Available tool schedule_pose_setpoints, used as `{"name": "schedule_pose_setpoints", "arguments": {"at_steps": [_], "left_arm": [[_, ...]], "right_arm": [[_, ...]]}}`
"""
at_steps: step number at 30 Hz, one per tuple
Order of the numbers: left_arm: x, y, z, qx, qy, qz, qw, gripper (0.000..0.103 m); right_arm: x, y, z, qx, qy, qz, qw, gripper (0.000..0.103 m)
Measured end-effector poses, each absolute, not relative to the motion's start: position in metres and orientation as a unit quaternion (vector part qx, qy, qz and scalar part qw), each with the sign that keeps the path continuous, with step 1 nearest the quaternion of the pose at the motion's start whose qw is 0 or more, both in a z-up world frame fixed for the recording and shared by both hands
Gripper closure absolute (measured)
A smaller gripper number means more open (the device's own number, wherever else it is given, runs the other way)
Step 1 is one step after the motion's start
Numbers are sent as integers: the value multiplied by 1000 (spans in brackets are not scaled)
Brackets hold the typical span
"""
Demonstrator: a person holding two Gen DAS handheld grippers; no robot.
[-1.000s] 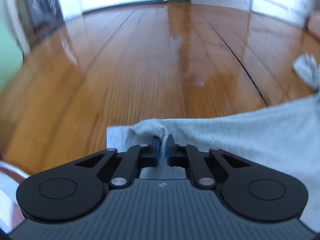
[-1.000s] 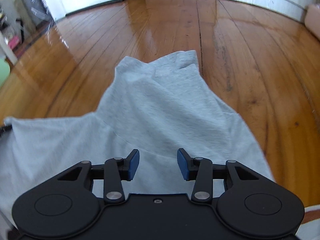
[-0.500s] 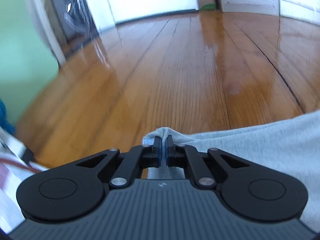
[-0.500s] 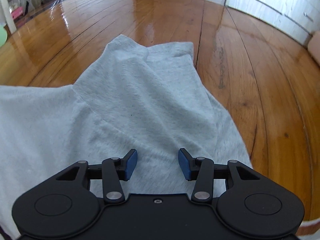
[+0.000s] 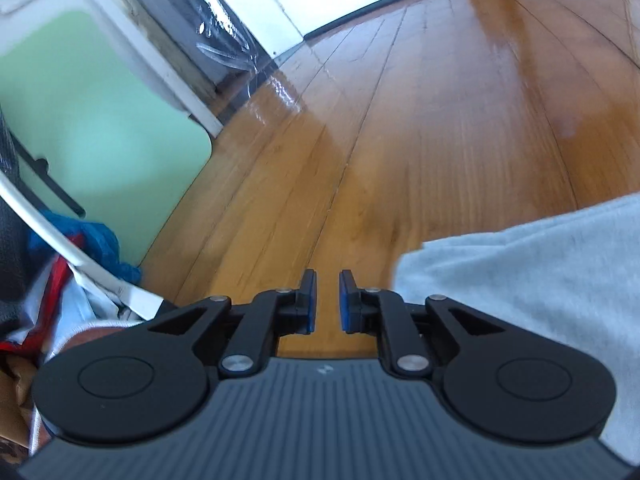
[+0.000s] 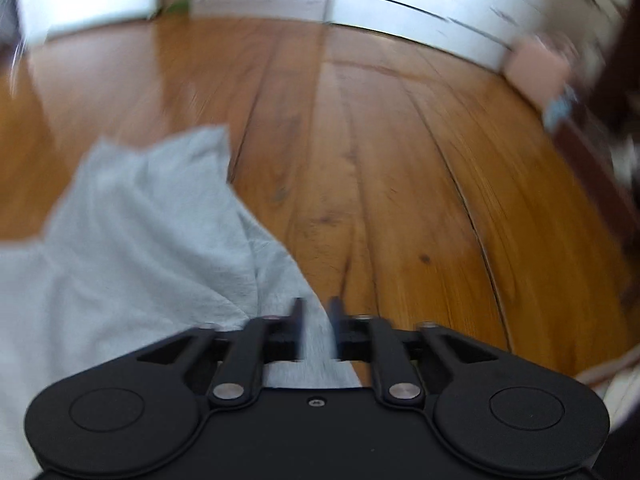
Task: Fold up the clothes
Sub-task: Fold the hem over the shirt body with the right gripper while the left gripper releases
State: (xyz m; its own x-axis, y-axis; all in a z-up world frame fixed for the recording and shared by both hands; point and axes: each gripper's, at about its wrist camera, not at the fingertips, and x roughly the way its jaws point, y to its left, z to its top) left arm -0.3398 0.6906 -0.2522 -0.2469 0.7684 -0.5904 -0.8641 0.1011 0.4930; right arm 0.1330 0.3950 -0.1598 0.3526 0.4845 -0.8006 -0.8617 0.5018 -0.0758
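A light grey garment (image 5: 540, 272) lies spread on the wooden floor (image 5: 440, 120), its near left corner just right of my left gripper (image 5: 328, 300). That gripper's jaws are opening a little, and only bare floor shows between the blue pads. In the blurred right wrist view the same garment (image 6: 132, 248) fills the left half, one part reaching away across the boards. My right gripper (image 6: 316, 320) hovers over the garment's right edge with its jaws closing. Grey cloth shows in the gap between them, and the pads are not pressing on it.
At the left stand a pale green panel (image 5: 92, 128) in a white frame and a heap of blue and red items (image 5: 92, 240) with a white cable (image 5: 60, 240). White cabinets (image 6: 400, 4), a pinkish object (image 6: 536, 64) and dark furniture (image 6: 600, 168) border the floor.
My left gripper let go of the garment's corner and swung left, away from the cloth. My right gripper moved right to the garment's right edge and its jaws narrowed.
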Motion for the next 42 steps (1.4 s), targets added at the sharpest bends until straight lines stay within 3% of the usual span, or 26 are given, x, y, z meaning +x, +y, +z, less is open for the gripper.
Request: {"name": "schedule_pose_setpoints", "arguments": {"at_steps": [1,5,9,15,19,21,22,23,24,28,32,37,42], "left_arm": [[-349,690,-243,-96,399,666,623,89],[-370,677,-213,-261,305,616,678,68],[-357,644,-208,-346,303,550,697,66],[-314,593,-199,-388,327,457,731,61],[-292,571,-200,-399,347,419,738,60],[-286,559,-203,-417,350,400,737,60],[-282,553,-205,-421,354,394,736,60],[-278,548,-207,-424,359,389,735,60],[-276,545,-208,-419,368,386,735,59],[-258,534,-222,-345,440,399,727,57],[-270,534,-220,-351,438,394,728,57],[-274,537,-221,-355,436,383,733,57],[-270,535,-223,-337,449,379,736,57]], "right_arm": [[136,383,-152,-228,384,432,784,55],[132,337,-145,-177,426,439,771,49],[120,292,-160,-134,473,415,766,48],[117,236,-192,-28,533,399,745,48],[122,223,-206,32,537,406,739,44],[112,232,-205,0,502,434,748,45],[103,239,-203,-29,475,453,754,54],[95,245,-200,-58,447,471,759,84],[87,252,-197,-86,418,488,762,93],[51,257,-152,-134,290,510,798,99],[30,260,-126,-223,157,471,839,100],[72,284,-167,-237,230,426,843,100],[67,285,-152,-240,215,429,844,101]]}}
